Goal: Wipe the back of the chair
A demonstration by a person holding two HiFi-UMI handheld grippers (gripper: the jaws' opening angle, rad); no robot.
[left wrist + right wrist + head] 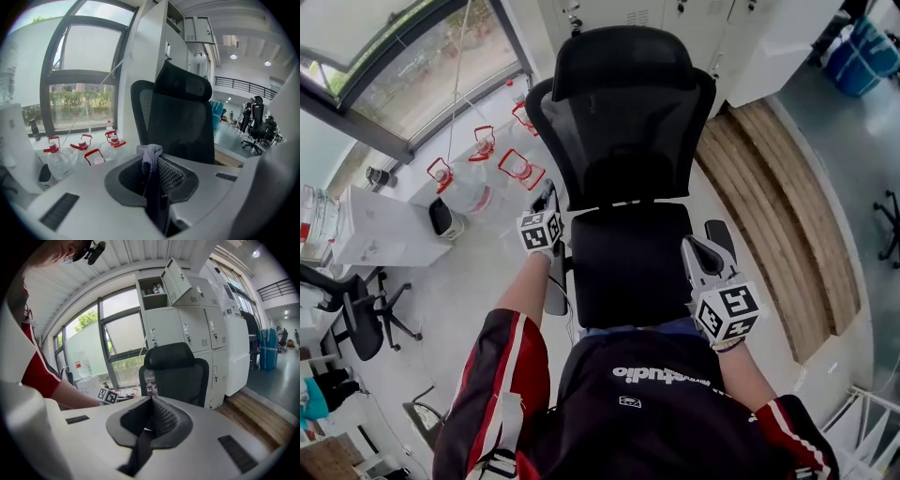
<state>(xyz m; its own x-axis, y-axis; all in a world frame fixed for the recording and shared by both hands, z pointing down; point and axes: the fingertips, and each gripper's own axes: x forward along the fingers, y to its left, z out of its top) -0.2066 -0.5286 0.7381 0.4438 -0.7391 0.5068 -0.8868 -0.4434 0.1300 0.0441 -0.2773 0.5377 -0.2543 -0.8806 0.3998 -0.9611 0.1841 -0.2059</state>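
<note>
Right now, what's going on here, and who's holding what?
A person stands facing a black office chair with a gripper in each hand. The left gripper is shut on a grey cloth, just short of the backrest's edge. The right gripper is shut and empty, beside the seat. Wiping hasn't started yet.

White print on the shirt (661,375) sat upside down in the head view; it seemed to end in "studio", the rest unclear. Small logo under it was too small to read. Left cube (540,232) and right cube (727,312) bore square markers, no letters. Jug label (78,365) was unreadable.
</note>
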